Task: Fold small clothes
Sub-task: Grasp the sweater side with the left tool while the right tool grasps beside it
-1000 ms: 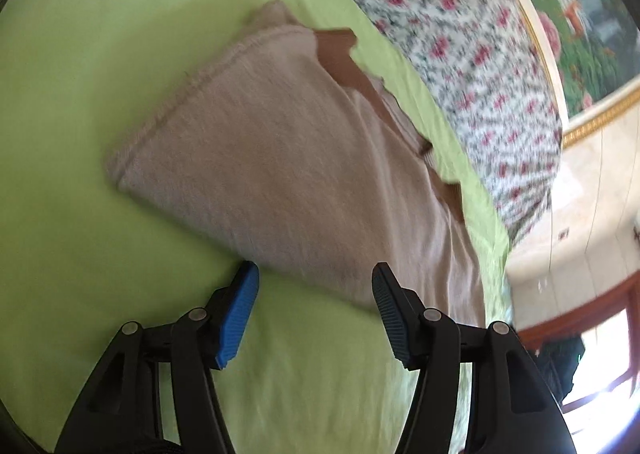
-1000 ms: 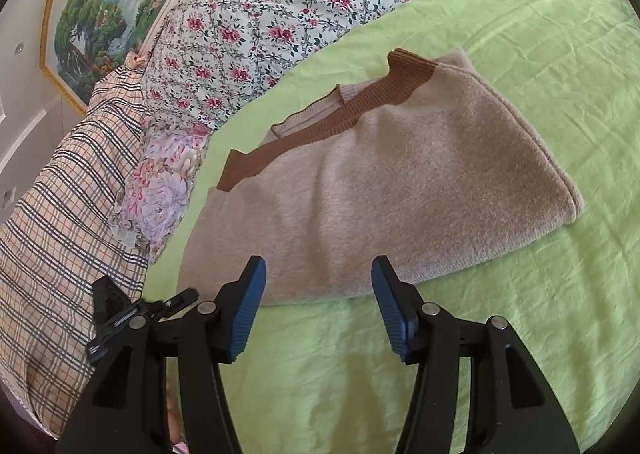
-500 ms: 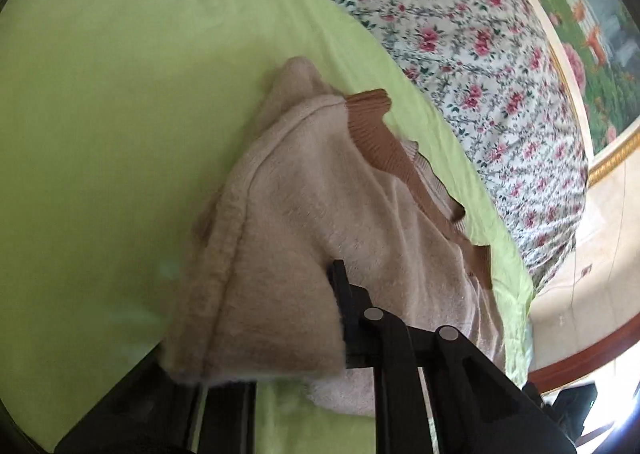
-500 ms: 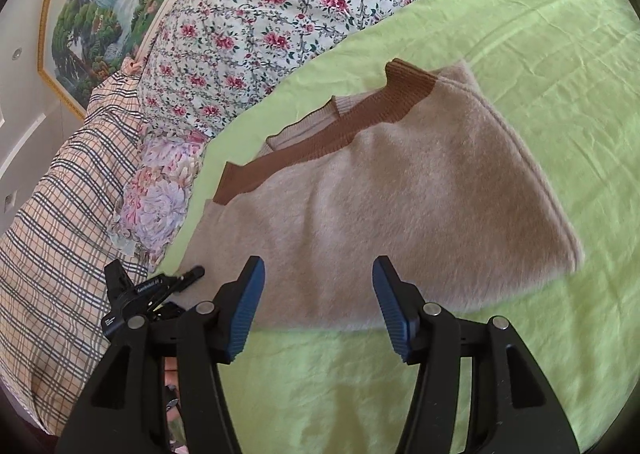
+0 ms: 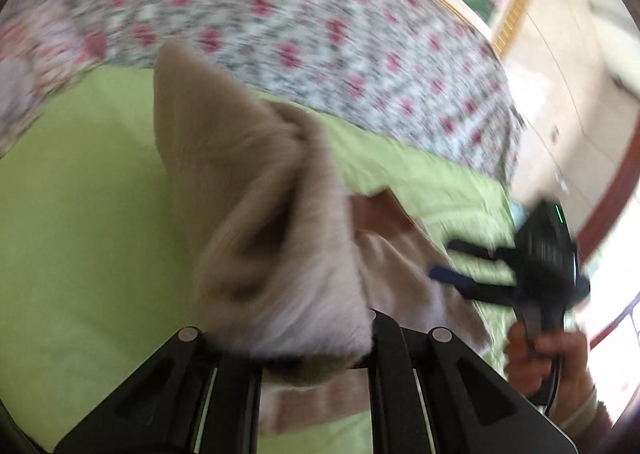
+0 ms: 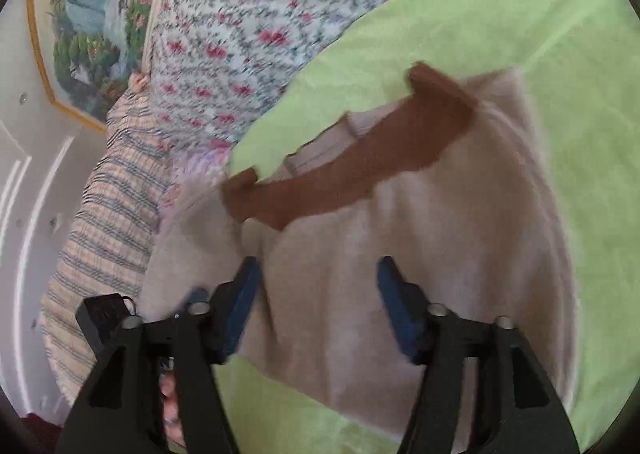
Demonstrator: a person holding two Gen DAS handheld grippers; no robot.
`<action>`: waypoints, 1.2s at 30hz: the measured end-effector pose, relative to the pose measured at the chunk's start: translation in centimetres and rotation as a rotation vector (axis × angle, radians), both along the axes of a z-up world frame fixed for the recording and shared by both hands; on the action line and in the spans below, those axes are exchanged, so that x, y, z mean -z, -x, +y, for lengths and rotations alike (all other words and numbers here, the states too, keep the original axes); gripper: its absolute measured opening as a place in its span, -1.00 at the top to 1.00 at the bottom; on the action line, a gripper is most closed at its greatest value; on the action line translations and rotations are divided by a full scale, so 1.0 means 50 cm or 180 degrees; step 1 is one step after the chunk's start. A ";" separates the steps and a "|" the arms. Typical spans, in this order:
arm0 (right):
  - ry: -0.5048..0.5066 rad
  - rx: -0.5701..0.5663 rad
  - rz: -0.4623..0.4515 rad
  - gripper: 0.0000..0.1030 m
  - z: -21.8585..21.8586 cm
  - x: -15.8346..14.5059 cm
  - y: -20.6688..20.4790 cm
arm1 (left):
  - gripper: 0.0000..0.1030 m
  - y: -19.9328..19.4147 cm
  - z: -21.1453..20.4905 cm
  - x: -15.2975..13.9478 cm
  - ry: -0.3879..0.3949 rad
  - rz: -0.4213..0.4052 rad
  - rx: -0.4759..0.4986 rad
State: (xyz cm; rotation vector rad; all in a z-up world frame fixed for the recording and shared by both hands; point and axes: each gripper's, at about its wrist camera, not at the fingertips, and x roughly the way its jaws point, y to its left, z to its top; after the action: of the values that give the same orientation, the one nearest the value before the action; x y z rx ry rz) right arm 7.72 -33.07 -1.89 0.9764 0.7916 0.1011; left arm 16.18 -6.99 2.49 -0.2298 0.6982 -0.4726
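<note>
- Sweater (image 6: 420, 254): beige knit with a brown neckband (image 6: 352, 170), lying on the green sheet (image 6: 520, 14) of the bed, already folded into a long shape.
- Long axis: from the end near the striped blanket (image 6: 104, 206) at the bed's edge across toward the open middle of the sheet; neckband along the far side, facing the floral pillows (image 6: 256, 14).
- Left gripper (image 5: 296, 338): closed on one end of the sweater; fingers hidden under bunched knit, so the grip is judged from the cloth rising out of them.
- Held end: lifted off the sheet, standing up as a peaked fold in front of the left wrist camera; the rest trailing down to the sheet toward the right gripper.
- Right gripper (image 6: 316, 286): jaws wide apart, holding nothing, poised over the near edge of the sweater, blue pads (image 6: 248, 294) just above or touching the knit; contact not clear through the blur.
- Relation governing the coming move: lifted end at one extreme of the long axis, flat remainder stretching away from the left jaws; likely carry is along that axis, end over end.
- Nearer hand: left for the raised end; right for the flat middle, placed to pin it.
- Risk, as a judgement: thick knit slipping or folding crooked if carried off-axis.
</note>
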 end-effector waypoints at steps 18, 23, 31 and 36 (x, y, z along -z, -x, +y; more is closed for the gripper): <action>0.0518 -0.0802 0.0081 0.67 0.051 -0.028 -0.242 | 0.84 0.010 -0.149 0.021 -0.0541 -0.0079 0.0567; 0.0933 -0.0678 0.0216 0.67 -0.025 -0.049 -0.172 | 0.84 0.005 -0.245 0.023 -0.0368 -0.0014 0.0845; 0.1138 -0.0447 0.0534 0.67 -0.113 0.021 -0.082 | 0.84 -0.010 -0.365 0.094 -0.0341 0.0336 0.1131; 0.1257 -0.0395 0.0524 0.65 -0.128 0.031 -0.071 | 0.81 -0.016 -0.376 0.111 -0.0365 0.0419 0.1159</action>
State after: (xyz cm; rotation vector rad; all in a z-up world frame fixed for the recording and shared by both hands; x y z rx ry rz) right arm 11.25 -39.48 -3.46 0.5660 0.9798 -0.0294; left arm 16.99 -25.80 -3.06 -0.0240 0.8986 -0.7668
